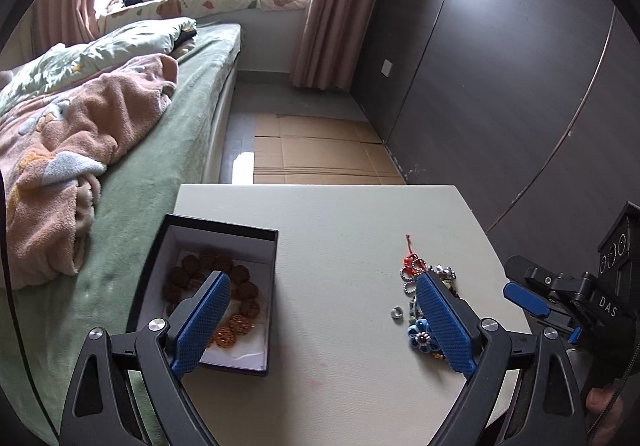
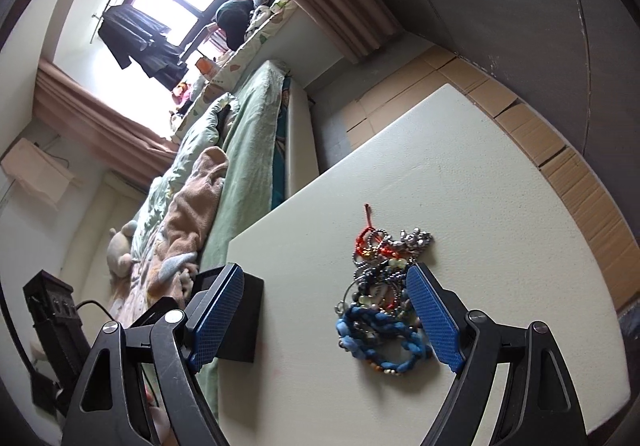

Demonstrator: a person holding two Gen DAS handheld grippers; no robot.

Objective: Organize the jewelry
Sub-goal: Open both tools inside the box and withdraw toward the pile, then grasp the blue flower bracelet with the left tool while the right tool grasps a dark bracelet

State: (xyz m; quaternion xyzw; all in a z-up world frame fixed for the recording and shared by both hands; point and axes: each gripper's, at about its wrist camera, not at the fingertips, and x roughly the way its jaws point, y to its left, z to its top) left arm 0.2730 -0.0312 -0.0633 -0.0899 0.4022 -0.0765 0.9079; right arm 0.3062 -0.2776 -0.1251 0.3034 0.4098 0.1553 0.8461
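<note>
From the left wrist view, a bed [image 1: 132, 150] with a green sheet and a rumpled pink blanket [image 1: 68, 150] fills the 9 to 10 o'clock side. Next to it stands the pale counter [image 1: 340, 246]. At its 8 o'clock corner sits a black box [image 1: 208, 298] with a white lining, and a bracelet of brown woven beads [image 1: 218, 298] lies curled inside it. The left gripper [image 1: 324, 322] hovers above the counter with its blue fingers [image 1: 202, 326] spread wide and holding nothing; one finger reaches over the box, the other over the jewelry pile [image 1: 424, 298]. That pile lies loose on the counter at 4 o'clock, a tangle of chains, a red cord and a blue flower piece, with a small silver ring [image 1: 396, 312] just beside it at its 9 o'clock. At the far right edge the right gripper [image 1: 532, 302] comes in.

In the right wrist view, the right gripper [image 2: 326, 320] is likewise spread and empty, the black box [image 2: 240, 318] behind its left finger and the jewelry pile [image 2: 380, 298] between the fingers, near the right one.
</note>
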